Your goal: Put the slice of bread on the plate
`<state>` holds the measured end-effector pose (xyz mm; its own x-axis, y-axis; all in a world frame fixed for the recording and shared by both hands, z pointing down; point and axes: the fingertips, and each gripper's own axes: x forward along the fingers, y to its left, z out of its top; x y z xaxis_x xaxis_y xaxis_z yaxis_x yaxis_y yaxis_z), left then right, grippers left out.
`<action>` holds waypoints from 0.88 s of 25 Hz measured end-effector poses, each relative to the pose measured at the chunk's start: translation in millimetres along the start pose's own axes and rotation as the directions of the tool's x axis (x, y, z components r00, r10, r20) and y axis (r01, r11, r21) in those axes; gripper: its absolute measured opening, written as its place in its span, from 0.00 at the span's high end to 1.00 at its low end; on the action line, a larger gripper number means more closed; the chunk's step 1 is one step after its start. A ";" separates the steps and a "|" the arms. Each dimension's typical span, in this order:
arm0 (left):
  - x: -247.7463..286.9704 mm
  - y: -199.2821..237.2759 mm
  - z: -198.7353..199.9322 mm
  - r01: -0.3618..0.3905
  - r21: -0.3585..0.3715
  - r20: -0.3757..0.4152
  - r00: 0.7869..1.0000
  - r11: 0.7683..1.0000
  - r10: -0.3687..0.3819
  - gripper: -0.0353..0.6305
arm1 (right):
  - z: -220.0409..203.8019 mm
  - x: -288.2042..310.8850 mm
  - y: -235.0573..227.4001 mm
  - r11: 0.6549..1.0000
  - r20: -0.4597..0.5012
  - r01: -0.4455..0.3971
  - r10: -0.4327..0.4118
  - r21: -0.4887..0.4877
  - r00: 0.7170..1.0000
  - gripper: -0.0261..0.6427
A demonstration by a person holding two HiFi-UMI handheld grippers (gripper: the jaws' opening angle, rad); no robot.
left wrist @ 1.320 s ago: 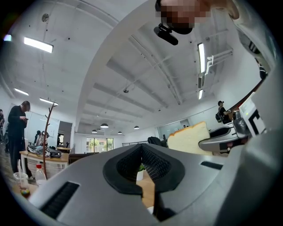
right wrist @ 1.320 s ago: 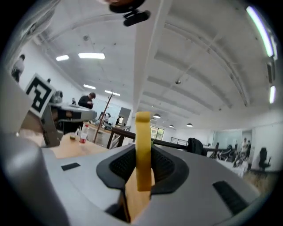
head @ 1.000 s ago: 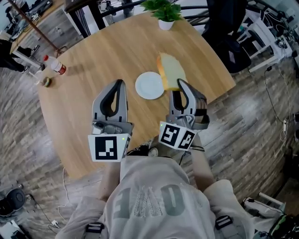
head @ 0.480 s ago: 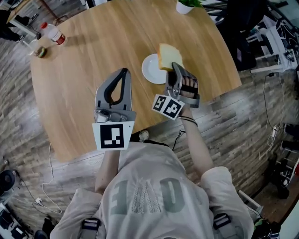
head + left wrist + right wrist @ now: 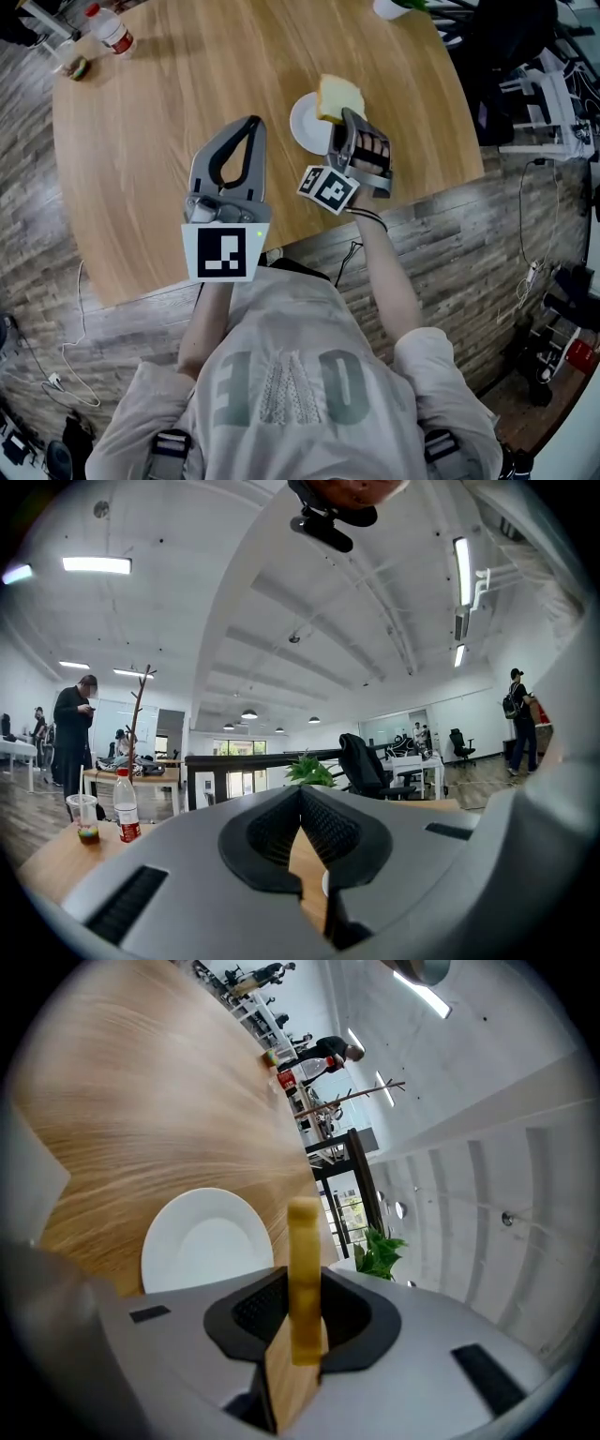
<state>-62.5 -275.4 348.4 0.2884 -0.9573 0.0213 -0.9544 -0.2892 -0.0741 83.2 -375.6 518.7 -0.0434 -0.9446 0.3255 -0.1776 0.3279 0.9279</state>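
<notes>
**A:** Noted: right gripper clenched on the slice of bread. The slice stands on edge over the right side of the plate. Can't tell whether it touches the plate.

**B:** And the left gripper?

**A:** Jaws pressed together, nothing in them, over the table near the plate (idle, by the look of it).

**B:** Risks?

**A:** It's off-centre. If it's let go here, I'd expect the slice to topple outward past the rim onto the table. It wants laying flat toward the middle first. The crumb is soft and the pinch narrow, so a twist could tear it. A jaw tip catching the rim might also skate that light plate.
</notes>
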 end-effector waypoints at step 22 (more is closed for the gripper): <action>-17.1 6.0 -12.2 -0.019 -0.018 -0.008 1.000 1.000 0.019 0.93 | -9.9 -2.6 57.1 0.980 -0.046 -0.198 0.197 -0.018 0.979 0.64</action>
<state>-74.1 -260.7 359.7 0.2699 -0.9625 0.0275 -0.9609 -0.2711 -0.0566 82.9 -354.2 572.6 -0.0322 -0.8597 0.5098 -0.1480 0.5085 0.8483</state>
